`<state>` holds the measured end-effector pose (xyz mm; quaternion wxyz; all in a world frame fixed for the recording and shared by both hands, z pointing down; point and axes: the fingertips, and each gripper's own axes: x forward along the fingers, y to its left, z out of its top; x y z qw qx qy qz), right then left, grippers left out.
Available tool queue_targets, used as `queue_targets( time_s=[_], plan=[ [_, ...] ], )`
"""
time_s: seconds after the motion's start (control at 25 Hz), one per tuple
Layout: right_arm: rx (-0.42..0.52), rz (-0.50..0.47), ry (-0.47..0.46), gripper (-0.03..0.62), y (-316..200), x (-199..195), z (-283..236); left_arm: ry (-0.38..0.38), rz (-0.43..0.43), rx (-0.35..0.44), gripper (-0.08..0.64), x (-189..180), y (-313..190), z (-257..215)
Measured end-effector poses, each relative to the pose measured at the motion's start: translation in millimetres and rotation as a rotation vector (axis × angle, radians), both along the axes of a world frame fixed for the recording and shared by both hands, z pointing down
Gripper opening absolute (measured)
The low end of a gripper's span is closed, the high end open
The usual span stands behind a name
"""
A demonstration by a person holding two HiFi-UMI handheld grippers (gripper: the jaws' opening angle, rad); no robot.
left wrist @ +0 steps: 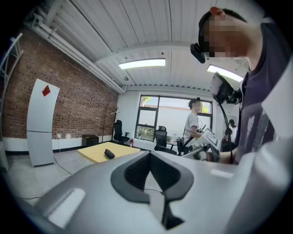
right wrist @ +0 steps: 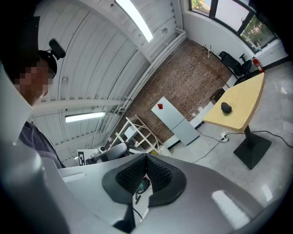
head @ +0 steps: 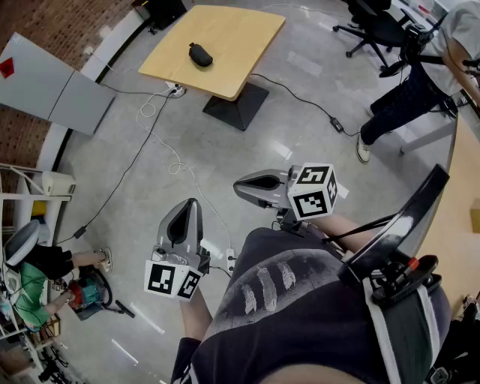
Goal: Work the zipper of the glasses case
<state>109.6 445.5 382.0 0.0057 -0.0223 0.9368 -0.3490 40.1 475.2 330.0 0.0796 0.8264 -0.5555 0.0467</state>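
The black glasses case lies on a light wooden table far ahead across the room, well apart from both grippers. My left gripper is held near my body with its jaws shut and nothing between them. My right gripper is beside it, pointing left, also shut and empty. In the left gripper view the case is a small dark shape on the yellow table, beyond the closed jaws of the left gripper. The right gripper view shows the case on the table, far past the right gripper.
Cables and a power strip trail over the concrete floor between me and the table. A person stands at the right near an office chair. A grey panel leans on the brick wall; a white rack stands left.
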Motion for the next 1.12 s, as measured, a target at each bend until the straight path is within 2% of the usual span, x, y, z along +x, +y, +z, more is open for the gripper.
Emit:
queue_targets(
  time_s=[0.2,0.48,0.84,1.12],
  plan=[
    [-0.024,0.048,-0.011,0.002,-37.1,39.3,6.0,-0.026,0.032,-0.032,-0.003,31.0,-36.7,3.7],
    [-0.082,0.008,-0.034,0.002,-81.0,60.6,17.6,-0.079,0.004,-0.071,-0.003,55.0,-83.8,-1.6],
    [-0.096,-0.015,0.001,0.002,-110.7,64.9,34.3,-0.080,-0.031,-0.083,-0.003,55.2,-114.4,4.5],
    [-0.018,-0.003,-0.008,0.002,-137.7,59.9,20.3,-0.079,0.000,-0.059,-0.003,48.9,-142.2,1.7]
  ],
)
